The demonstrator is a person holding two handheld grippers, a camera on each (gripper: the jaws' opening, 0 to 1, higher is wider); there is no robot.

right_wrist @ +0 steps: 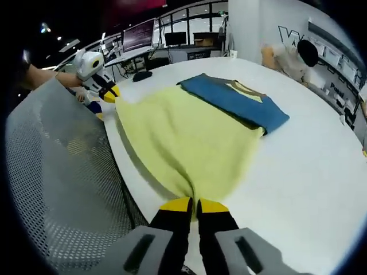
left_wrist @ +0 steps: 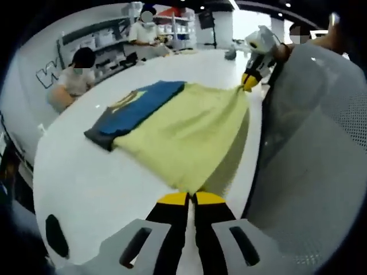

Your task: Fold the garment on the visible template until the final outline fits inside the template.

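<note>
Nearest in the left gripper view: the left gripper (left_wrist: 191,199), yellow-tipped black jaws pressed together on one corner of the yellow garment (left_wrist: 189,134), cloth bunched to a point at the tips. Same in the right gripper view: the right gripper (right_wrist: 194,204) pinches the other near corner of the garment (right_wrist: 183,137), fabric gathered into folds there. Each gripper also shows far off in the other's view, at the opposite corner along the table's near edge: right gripper (left_wrist: 248,82), left gripper (right_wrist: 109,94). Garment lies spread on the white table (left_wrist: 97,183), its near edge drawn taut between the two pinched corners. Its far part lies over a dark blue cloth with a yellow marking (right_wrist: 238,100), which sticks out past the yellow edge, flat on the table. Grey mesh chair back (right_wrist: 63,183) just beside the table edge. Person seated at the far side of the table (left_wrist: 74,74); shelves and monitors behind.
</note>
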